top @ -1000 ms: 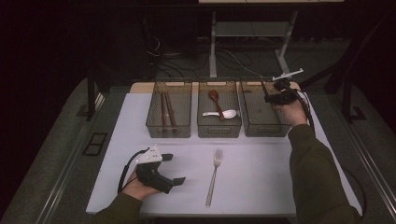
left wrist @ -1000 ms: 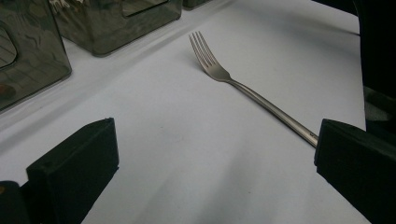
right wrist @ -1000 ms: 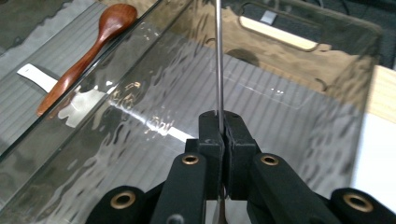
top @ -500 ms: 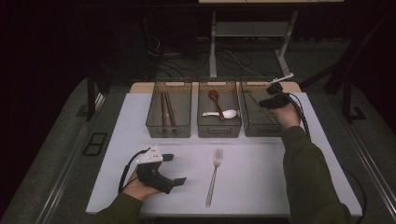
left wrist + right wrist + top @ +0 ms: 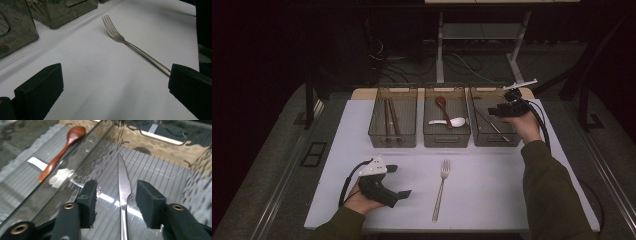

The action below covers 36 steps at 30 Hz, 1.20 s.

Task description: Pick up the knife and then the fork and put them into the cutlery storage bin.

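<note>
High view: three clear bins stood in a row at the far side of the white table (image 5: 362,150), the left bin (image 5: 393,120) holding chopsticks (image 5: 390,117), the middle bin (image 5: 446,117) a wooden spoon (image 5: 442,106) and a white spoon (image 5: 448,122), the right bin (image 5: 493,120) a knife (image 5: 492,124); I held the right gripper (image 5: 498,113) over that right bin, while the left gripper (image 5: 398,181) rested near the table's front edge, just left of the fork (image 5: 441,187). Left gripper view: its jaws stood spread and empty, the fork (image 5: 130,43) lying loose on the table ahead. Right gripper view: the jaws had just been opening, and the knife (image 5: 124,187) lay between them on the ribbed floor of its bin, the pads clear of it. I judged the knife sorted and released; the fork was the one piece left to bin.
</note>
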Motion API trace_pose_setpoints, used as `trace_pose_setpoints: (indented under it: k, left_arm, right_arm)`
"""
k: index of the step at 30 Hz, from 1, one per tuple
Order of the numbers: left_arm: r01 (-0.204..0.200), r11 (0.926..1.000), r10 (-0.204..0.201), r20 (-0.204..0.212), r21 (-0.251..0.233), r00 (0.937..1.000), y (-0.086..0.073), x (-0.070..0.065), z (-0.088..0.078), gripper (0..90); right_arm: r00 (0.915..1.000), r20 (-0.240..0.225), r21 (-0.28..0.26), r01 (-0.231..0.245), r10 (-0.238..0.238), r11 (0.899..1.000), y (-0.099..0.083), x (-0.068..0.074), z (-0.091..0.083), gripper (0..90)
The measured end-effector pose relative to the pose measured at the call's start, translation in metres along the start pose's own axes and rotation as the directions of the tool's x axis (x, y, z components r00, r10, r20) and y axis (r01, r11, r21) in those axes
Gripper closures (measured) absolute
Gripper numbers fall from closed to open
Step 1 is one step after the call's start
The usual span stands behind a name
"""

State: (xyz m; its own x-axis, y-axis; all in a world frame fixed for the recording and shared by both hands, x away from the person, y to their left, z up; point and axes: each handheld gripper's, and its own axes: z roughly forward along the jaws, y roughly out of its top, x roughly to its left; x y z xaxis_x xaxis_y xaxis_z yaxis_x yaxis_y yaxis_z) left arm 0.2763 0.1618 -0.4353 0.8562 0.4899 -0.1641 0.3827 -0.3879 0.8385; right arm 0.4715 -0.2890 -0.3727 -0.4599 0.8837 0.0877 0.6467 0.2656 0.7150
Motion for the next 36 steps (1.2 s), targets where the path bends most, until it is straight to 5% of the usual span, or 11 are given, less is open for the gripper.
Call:
trace_pose_setpoints:
  k: [7,13,22,30,36]
  left_arm:
    - [0.000,0.9999,0.000,-0.013,0.013,0.9999,0.000,-0.001,0.002,0.0]
    - [-0.001,0.9996,0.002,-0.022,0.029,0.9998,0.000,-0.002,0.003,0.0]
    - [0.010,0.9995,-0.009,-0.024,0.029,0.9997,0.001,-0.002,0.002,6.9]
    - [0.008,0.9997,-0.008,-0.023,0.024,0.9997,0.005,-0.004,-0.001,25.0]
    - [0.024,0.9993,-0.023,-0.013,0.028,0.9996,0.008,-0.005,0.000,47.6]
  right_arm:
    - [0.9956,-0.092,-0.094,-0.026,0.018,0.995,-0.018,0.009,-0.037,36.0]
    - [0.9987,-0.044,-0.109,0.019,-0.024,0.994,-0.039,0.023,-0.054,31.2]
    - [0.9966,-0.075,-0.169,0.020,-0.033,0.985,-0.079,0.042,-0.069,23.6]
    - [0.9918,-0.089,-0.146,0.078,-0.092,0.986,-0.115,0.063,-0.067,19.7]
    - [0.9855,-0.122,-0.140,0.101,-0.118,0.985,-0.142,0.076,-0.067,18.9]
